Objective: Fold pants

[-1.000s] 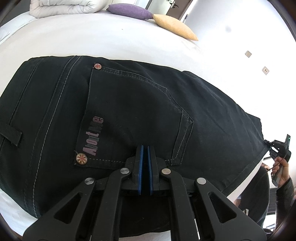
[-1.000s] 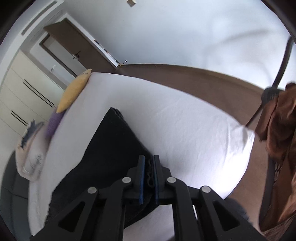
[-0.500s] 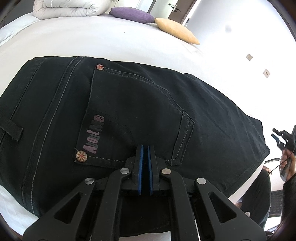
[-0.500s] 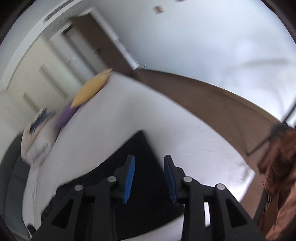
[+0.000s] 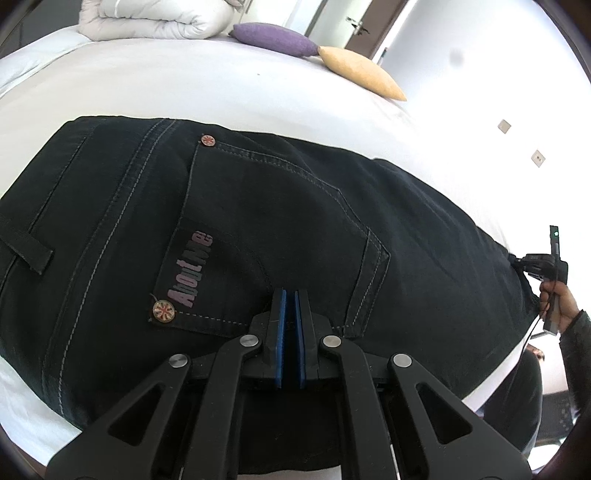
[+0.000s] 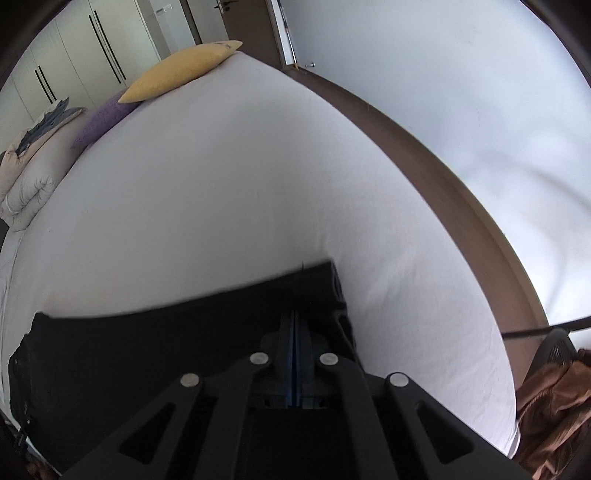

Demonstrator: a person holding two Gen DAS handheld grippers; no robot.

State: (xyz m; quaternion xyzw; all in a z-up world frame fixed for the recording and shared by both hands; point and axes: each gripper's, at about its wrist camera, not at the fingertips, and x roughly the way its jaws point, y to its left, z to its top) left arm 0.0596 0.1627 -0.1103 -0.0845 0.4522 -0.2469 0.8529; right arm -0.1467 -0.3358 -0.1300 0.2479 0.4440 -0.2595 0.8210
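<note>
Black pants lie folded lengthwise on a white bed, back pocket with an "About Me" patch facing up. My left gripper is shut on the pants fabric at the near edge of the pocket. In the right wrist view the pants show as a dark band. My right gripper is shut on the pants at their right end, near the hem corner. It also shows at the far right of the left wrist view, held in a hand at the pants' end.
A yellow pillow and a purple pillow lie at the bed's far side, next to a rolled white duvet. A brown floor strip runs along the bed. A chair with brown cloth stands at the right.
My right gripper let go of the pants' end, opened and swung about, then shut again on the pants near the hem corner. My left gripper stayed shut on the fabric at the pocket.
</note>
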